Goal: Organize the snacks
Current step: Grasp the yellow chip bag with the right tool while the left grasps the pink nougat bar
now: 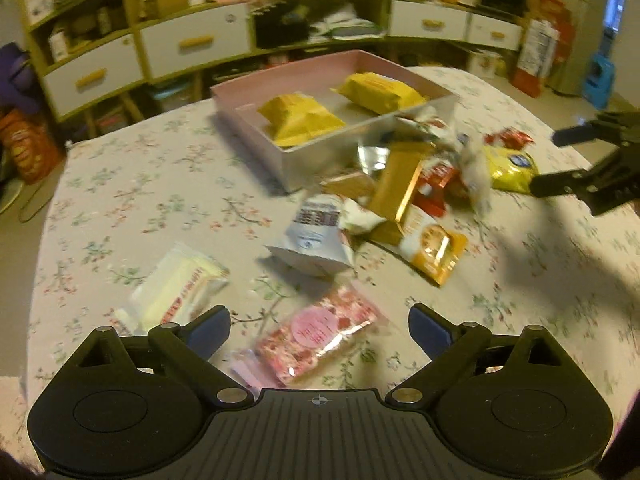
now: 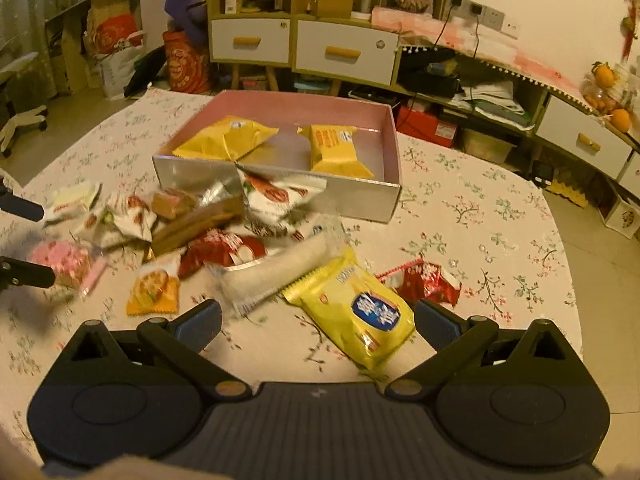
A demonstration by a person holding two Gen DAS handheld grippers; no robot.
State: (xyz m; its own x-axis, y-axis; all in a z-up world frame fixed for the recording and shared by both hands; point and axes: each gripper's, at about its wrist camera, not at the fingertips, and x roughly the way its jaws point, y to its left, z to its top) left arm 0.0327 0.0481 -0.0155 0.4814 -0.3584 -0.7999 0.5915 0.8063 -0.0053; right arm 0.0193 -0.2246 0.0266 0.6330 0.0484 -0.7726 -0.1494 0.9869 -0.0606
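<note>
A pink box (image 1: 240,98) (image 2: 394,152) on the flowered table holds two yellow packets (image 1: 300,118) (image 2: 334,148). Several loose snack packets lie in a heap in front of it. My left gripper (image 1: 320,330) is open above a pink packet (image 1: 320,332), which lies between its spread fingers without touching the pads. My right gripper (image 2: 318,326) is open wide over a yellow packet with a blue label (image 2: 356,312). In the left wrist view the right gripper (image 1: 556,160) shows at the right edge, near that yellow packet (image 1: 508,168).
A pale cream packet (image 1: 180,286) lies left of the left gripper. A red packet (image 2: 424,280) and an orange one (image 2: 154,290) flank the right gripper. Shelves with white drawers (image 2: 344,52) stand behind the table. The flowered tablecloth (image 2: 480,208) is bare to the right of the box.
</note>
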